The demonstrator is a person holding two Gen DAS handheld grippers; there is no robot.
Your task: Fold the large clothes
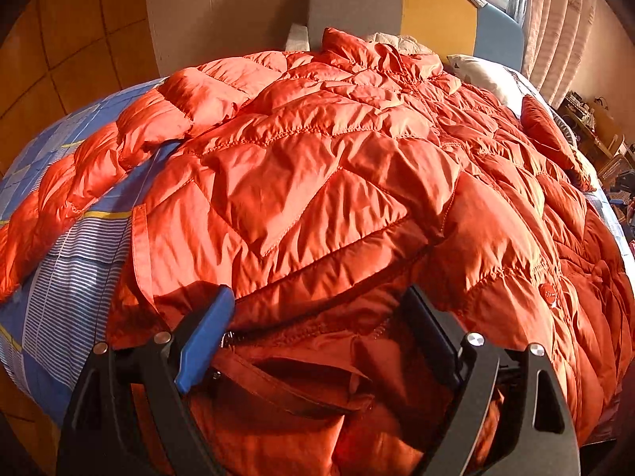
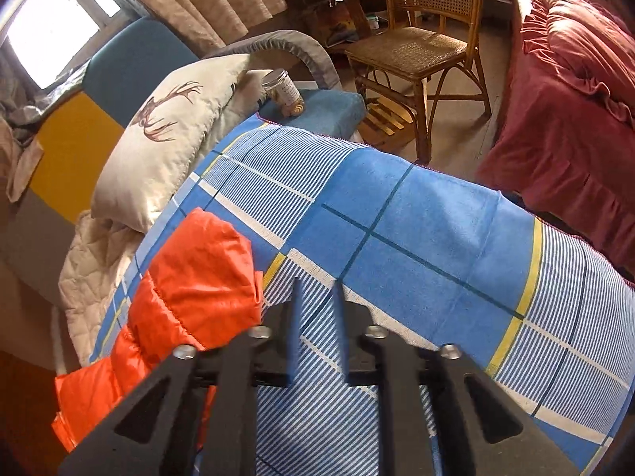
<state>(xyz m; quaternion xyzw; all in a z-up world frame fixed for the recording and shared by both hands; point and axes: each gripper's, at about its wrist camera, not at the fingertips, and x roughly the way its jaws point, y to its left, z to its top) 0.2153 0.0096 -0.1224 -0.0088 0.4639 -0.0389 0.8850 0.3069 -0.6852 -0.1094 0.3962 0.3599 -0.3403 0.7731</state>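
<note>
An orange quilted down jacket (image 1: 317, 158) lies spread front-up across a bed with a blue checked sheet (image 1: 71, 277), collar at the far end. In the left wrist view my left gripper (image 1: 317, 317) stands open wide over the jacket's near hem. The hem fabric lies between its fingers and is not pinched. One sleeve (image 1: 79, 174) stretches out to the left. In the right wrist view my right gripper (image 2: 318, 289) hangs over the bare sheet (image 2: 416, 230), its jaws partly apart with only sheet showing between them. The other sleeve (image 2: 198, 277) lies just left of it, untouched.
A cream pillow with an antler print (image 2: 166, 135) and a quilted blanket (image 2: 91, 269) lie at the bed's head. A jar (image 2: 283, 91) stands on a blue cushion. A rattan chair (image 2: 416, 39) and a bed with red bedding (image 2: 575, 99) stand beyond the bed's edge.
</note>
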